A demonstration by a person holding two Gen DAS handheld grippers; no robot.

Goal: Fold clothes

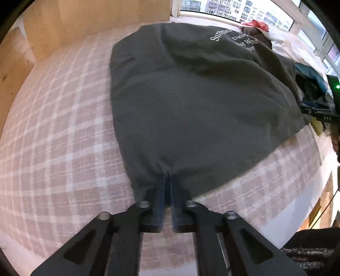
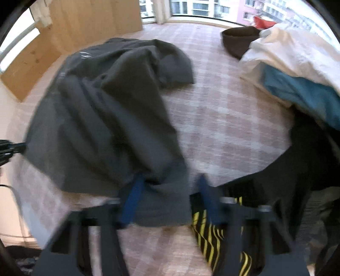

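Left gripper (image 1: 169, 180): clenched on the near hem of the grey T-shirt (image 1: 191, 102), fingers pressed almost together, cloth puckered into the pinch. Right gripper (image 2: 170, 182): fingers spread wide, a grey flap lying loose between them, touching the left blue finger (image 2: 132, 203) but not pinched. Released, as far as the blur allowed.

Outward from the left grip: shirt spread over the pink plaid bedcover (image 1: 63, 131), fairly flat and taut toward the window, white lettering (image 1: 233, 40) facing up at the far end. From the right wrist view, the same garment looked bunched on that side, ridges and a rumpled lobe at the far end, right edge not laid straight. Left gripper just visible at the left margin of that view.

Further out: pile of other clothes to the right, white (image 2: 286, 53), teal (image 2: 303, 93), a dark brown piece (image 2: 240, 40), something red (image 2: 263, 21) by the window. Black-and-yellow striped item (image 2: 204, 233) under and just beside the right fingers. Wooden panel (image 1: 85, 19) at the far left.

Progress, judged: early. Shirt laid out, no fold seen yet. Right side wanted gripping and smoothing first. Remaining: fold this shirt, then the pile, apparently all unfolded.
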